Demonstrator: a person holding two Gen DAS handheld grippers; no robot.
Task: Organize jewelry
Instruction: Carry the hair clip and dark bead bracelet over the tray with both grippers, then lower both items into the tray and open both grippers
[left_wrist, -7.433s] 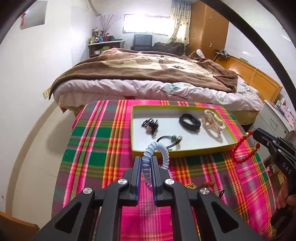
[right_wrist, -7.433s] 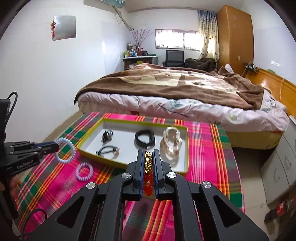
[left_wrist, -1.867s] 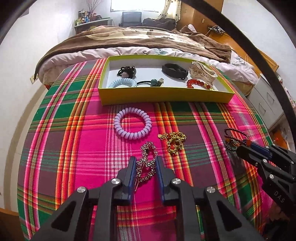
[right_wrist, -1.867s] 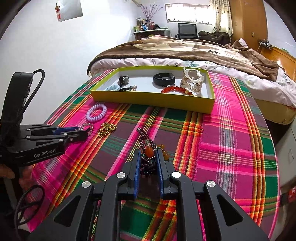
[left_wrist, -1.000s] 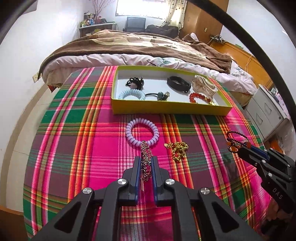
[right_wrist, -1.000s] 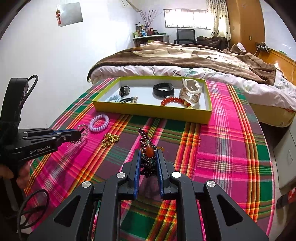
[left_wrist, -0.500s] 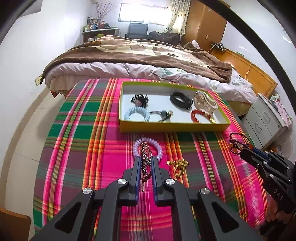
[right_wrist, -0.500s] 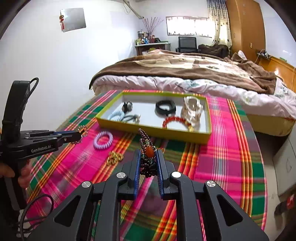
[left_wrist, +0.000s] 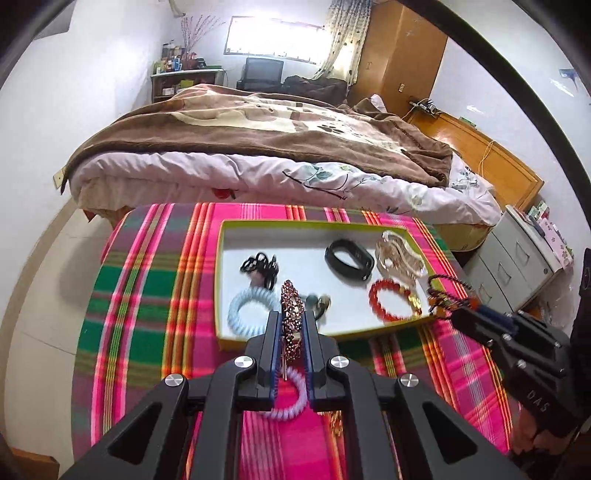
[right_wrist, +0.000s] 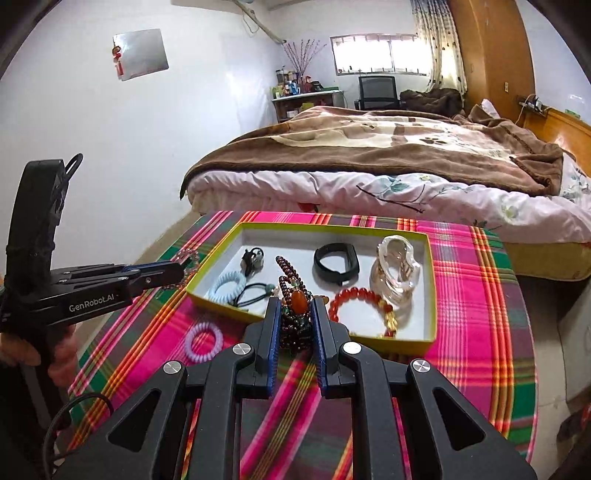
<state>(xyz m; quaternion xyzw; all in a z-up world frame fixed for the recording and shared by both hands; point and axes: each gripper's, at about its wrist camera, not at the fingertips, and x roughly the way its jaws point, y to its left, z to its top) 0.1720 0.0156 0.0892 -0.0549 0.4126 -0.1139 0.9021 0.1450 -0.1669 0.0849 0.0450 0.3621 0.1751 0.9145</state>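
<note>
My left gripper (left_wrist: 291, 316) is shut on a rhinestone hair clip (left_wrist: 290, 309) and holds it above the near edge of the yellow-rimmed tray (left_wrist: 334, 225). My right gripper (right_wrist: 295, 309) is shut on a dark beaded bracelet with an orange stone (right_wrist: 297, 301), held above the tray's near rim (right_wrist: 325, 230). The tray holds a pale blue coil tie (left_wrist: 248, 307), black hair ties (left_wrist: 260, 266), a black band (left_wrist: 349, 259), a clear claw clip (left_wrist: 399, 254) and a red bead bracelet (left_wrist: 392, 299). A lilac coil tie (right_wrist: 204, 341) lies on the cloth.
The table wears a pink and green plaid cloth (left_wrist: 147, 295). A small gold chain (left_wrist: 335, 421) lies on it near my left fingers. A bed (left_wrist: 258, 147) stands just behind the table. A grey drawer unit (left_wrist: 517, 266) stands to the right.
Both grippers have risen and moved forward toward the tray, each still holding its piece. The lilac coil tie now lies below the left fingers.
</note>
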